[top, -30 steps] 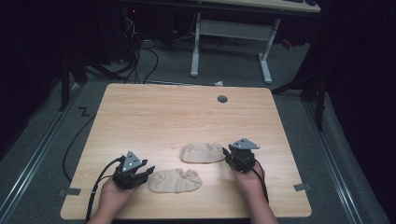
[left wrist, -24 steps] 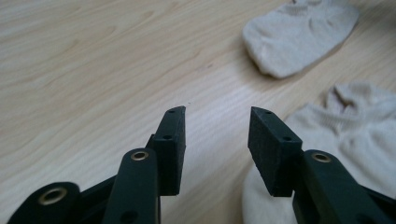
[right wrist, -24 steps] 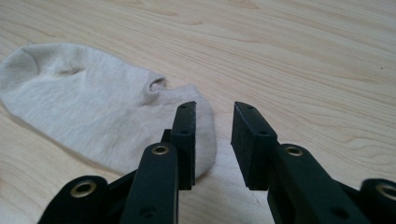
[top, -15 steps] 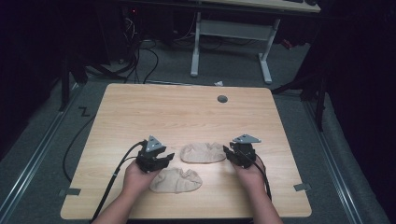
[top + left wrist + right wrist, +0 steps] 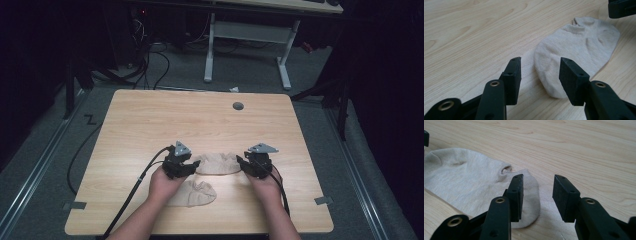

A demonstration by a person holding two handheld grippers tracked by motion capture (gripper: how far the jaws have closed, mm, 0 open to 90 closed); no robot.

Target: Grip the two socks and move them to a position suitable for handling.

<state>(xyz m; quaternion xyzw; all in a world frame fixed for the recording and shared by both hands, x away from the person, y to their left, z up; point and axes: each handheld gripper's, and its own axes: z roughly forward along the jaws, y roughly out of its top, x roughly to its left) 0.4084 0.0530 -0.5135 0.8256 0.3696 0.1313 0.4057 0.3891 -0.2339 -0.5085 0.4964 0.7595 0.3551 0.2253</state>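
On the wooden table, a beige sock lies flat at the six o'clock side, flanked at nine o'clock by the left gripper and at three o'clock by the right gripper; a second sock lies nearer the edge. Both sets of jaws have just been opening, stand wide and grasp nothing. Each sock end should be centred between the jaws before they are closed.

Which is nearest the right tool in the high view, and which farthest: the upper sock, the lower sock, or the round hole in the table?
From the right tool:
1. Upper sock, right beside its tip, stretching toward the left tool.
2. Lower sock, nearer the person, partly under the left hand.
3. Round hole, far up the table near its back edge.
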